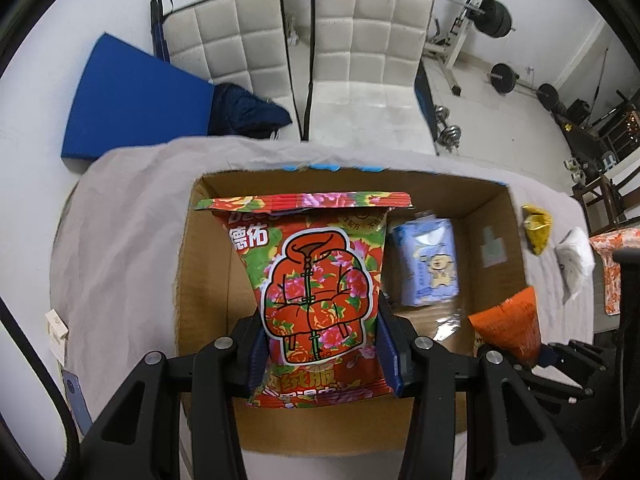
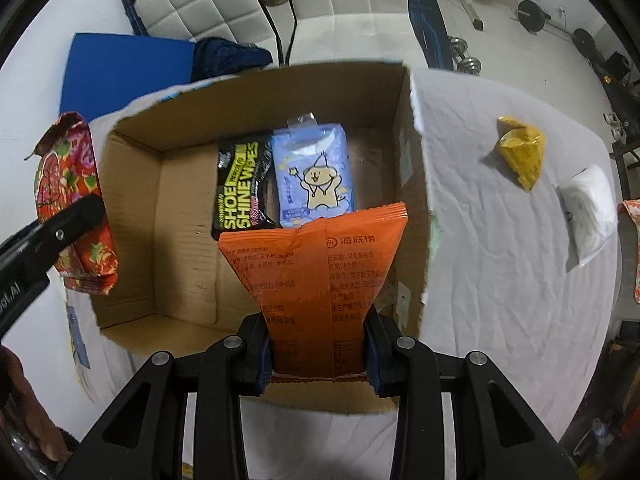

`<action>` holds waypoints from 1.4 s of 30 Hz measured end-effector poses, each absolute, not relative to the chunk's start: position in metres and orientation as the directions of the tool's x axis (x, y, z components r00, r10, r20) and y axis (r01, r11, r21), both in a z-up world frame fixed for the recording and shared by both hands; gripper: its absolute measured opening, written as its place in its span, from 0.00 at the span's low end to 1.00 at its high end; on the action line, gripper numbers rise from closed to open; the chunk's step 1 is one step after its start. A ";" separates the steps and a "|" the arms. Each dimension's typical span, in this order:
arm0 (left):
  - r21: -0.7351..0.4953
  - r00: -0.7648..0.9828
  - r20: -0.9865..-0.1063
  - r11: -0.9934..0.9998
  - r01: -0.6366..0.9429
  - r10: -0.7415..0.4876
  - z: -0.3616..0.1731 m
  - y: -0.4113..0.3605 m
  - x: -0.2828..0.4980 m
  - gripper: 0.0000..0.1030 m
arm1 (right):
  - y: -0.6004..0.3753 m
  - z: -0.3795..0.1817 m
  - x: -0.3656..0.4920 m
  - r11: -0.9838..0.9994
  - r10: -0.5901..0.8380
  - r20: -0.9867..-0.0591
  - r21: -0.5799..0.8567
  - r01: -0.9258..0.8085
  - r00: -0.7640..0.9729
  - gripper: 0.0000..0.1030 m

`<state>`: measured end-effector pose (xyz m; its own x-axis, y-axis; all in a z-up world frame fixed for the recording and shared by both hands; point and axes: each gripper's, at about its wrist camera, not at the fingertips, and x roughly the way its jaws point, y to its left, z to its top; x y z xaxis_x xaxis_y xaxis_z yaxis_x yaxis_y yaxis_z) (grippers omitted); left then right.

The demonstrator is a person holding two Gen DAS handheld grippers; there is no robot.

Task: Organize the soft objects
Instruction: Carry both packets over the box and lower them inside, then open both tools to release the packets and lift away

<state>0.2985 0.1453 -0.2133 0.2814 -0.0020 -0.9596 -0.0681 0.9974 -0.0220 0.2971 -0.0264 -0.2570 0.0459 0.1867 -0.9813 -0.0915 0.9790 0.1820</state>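
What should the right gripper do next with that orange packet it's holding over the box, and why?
Probably lower it and let go. The right gripper is shut on the orange packet, held above the cardboard box, where the shoe wipes pack and blue wipes pack already lie, with bare floor nearer the gripper.

Table under a wrinkled grey cloth (image 2: 500, 280). Open cardboard box (image 2: 418, 184) sits on it, left of centre. Right of the box, well apart from it: yellow packet (image 2: 522, 156), then white pouch (image 2: 588, 212) beside it, then an orange-white pack (image 2: 632, 248) at the cloth's right edge, cut off.
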 end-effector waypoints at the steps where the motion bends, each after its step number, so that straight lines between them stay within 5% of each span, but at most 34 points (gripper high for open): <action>1: -0.020 0.263 -0.965 0.997 -0.071 0.000 -0.223 0.148 0.304 0.42 | -0.024 -0.265 0.299 0.979 0.185 -0.982 0.181 -0.091 0.035 0.37; 13: -0.024 0.063 -0.998 0.996 -0.082 -0.019 -0.321 0.171 0.355 0.42 | -0.001 -0.335 0.311 0.987 0.129 -0.990 0.135 -0.090 -0.065 0.37; 29: -0.050 -0.025 -0.998 0.996 -0.077 -0.052 -0.363 0.174 0.379 0.44 | 0.004 -0.390 0.314 0.992 0.098 -0.983 0.109 -0.068 -0.152 0.39; 42: -0.025 0.008 -1.000 0.997 -0.076 -0.024 -0.333 0.172 0.373 0.56 | -0.003 -0.379 0.326 0.990 0.116 -0.984 0.125 -0.061 -0.132 0.68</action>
<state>0.3734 0.1720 -0.3329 0.0081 -0.0240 -0.9997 -0.0764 0.9968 -0.0245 0.3258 -0.0025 -0.3794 -0.1318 0.1158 -0.9845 -0.0612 0.9903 0.1246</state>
